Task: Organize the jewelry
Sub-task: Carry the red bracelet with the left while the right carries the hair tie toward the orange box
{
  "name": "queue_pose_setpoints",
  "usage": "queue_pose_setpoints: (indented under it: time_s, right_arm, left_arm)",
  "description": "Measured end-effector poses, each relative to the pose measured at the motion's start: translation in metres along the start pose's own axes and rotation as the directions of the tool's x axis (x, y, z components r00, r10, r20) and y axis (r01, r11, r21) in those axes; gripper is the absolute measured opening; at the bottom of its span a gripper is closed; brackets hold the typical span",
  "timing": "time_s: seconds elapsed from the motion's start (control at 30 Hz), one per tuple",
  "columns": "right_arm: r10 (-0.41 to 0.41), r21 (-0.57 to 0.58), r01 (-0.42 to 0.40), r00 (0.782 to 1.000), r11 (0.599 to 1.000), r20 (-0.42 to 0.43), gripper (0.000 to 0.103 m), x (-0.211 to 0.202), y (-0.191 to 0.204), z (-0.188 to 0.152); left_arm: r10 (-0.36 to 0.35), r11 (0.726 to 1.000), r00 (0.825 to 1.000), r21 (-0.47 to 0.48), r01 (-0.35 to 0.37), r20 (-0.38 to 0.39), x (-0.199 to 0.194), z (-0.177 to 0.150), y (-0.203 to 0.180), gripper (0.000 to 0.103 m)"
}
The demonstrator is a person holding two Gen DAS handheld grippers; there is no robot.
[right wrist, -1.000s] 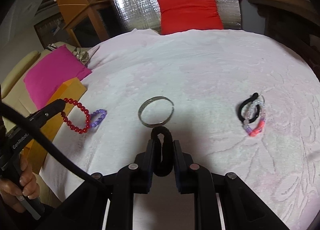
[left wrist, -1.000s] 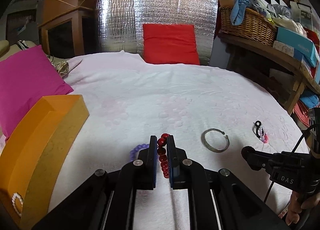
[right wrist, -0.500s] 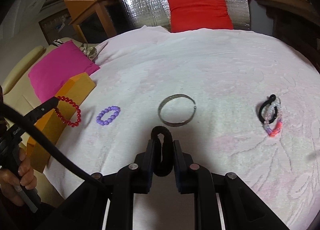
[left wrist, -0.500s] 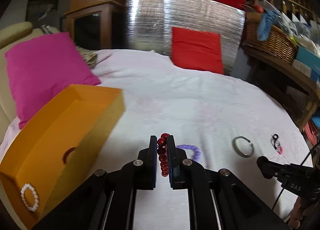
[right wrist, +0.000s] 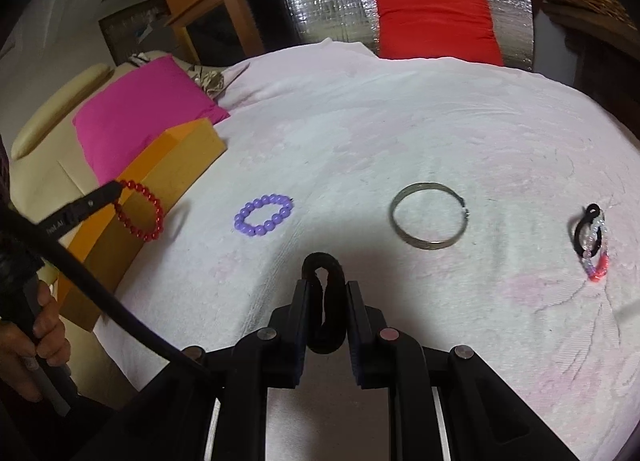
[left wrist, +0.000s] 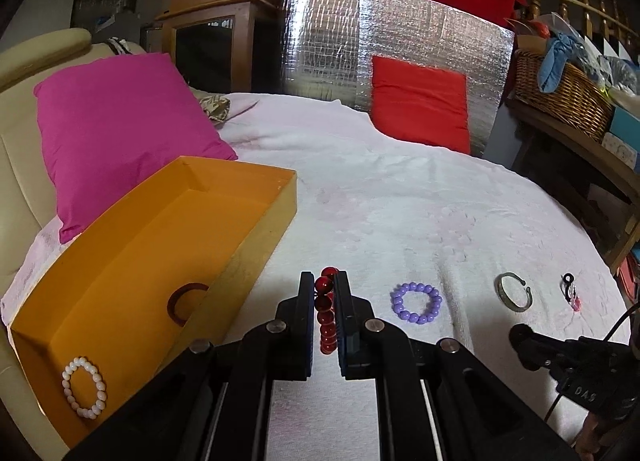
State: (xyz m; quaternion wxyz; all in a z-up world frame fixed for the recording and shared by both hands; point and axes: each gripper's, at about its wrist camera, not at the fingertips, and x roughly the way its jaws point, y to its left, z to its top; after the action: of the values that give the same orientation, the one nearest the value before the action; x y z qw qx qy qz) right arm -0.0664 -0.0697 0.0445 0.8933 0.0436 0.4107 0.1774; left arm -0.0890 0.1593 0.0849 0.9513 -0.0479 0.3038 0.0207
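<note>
My left gripper (left wrist: pixel 323 281) is shut on a red bead bracelet (left wrist: pixel 325 309), held just right of the open orange box (left wrist: pixel 256 217). From the right wrist view the same red bracelet (right wrist: pixel 142 211) hangs beside the orange box (right wrist: pixel 176 165). In the box lie a white bead bracelet (left wrist: pixel 84 387) and a dark red ring (left wrist: pixel 184 301). My right gripper (right wrist: pixel 326 285) is shut on a black hair tie (right wrist: pixel 325 301). On the white cloth lie a purple bead bracelet (right wrist: pixel 263 215), a silver bangle (right wrist: pixel 429 220) and a bundle of black, clear and pink bands (right wrist: pixel 592 241).
A pink cushion (left wrist: pixel 120 133) rests behind the box on a beige sofa. A red cushion (left wrist: pixel 420 105) leans on a silver foil panel (left wrist: pixel 400 41) at the back. A wicker basket (left wrist: pixel 560 101) stands on a wooden shelf at right. A hand (right wrist: pixel 36 345) grips the left handle.
My left gripper has carried the red bracelet leftward to the orange box, whose inside now shows. The right gripper has shifted left with the hair tie, so the bangle and bands slid right.
</note>
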Motion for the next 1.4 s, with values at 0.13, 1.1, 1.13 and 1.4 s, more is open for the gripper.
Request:
queue_pose_setpoints:
  time_s: [0.13, 1.1, 1.13, 1.4]
  right_arm:
    - [-0.018, -0.024, 0.018, 1.000, 1.000, 0.008, 0.019, 0.001, 0.007, -0.001]
    - [-0.083, 0.119, 0.071, 0.992, 0.990, 0.098, 0.019, -0.065, -0.058, 0.007]
    - [-0.081, 0.122, 0.069, 0.992, 0.990, 0.099, 0.019, -0.065, -0.057, 0.007]
    - [-0.025, 0.093, 0.017, 0.996, 0.996, 0.083, 0.019, -0.052, -0.037, 0.027]
  left_arm:
    - [-0.004, 1.000, 1.000, 0.019, 0.004, -0.013, 0.004, 0.000, -0.007, 0.010]
    - [-0.066, 0.982, 0.997, 0.176, 0.071, -0.034, 0.018, -0.007, -0.112, 0.010]
    - [-0.070, 0.983, 0.997, 0.170, 0.074, -0.030, 0.016, -0.006, -0.110, 0.010]
    - [-0.021, 0.999, 1.000, 0.049, 0.020, 0.023, -0.003, 0.003, -0.055, 0.010]
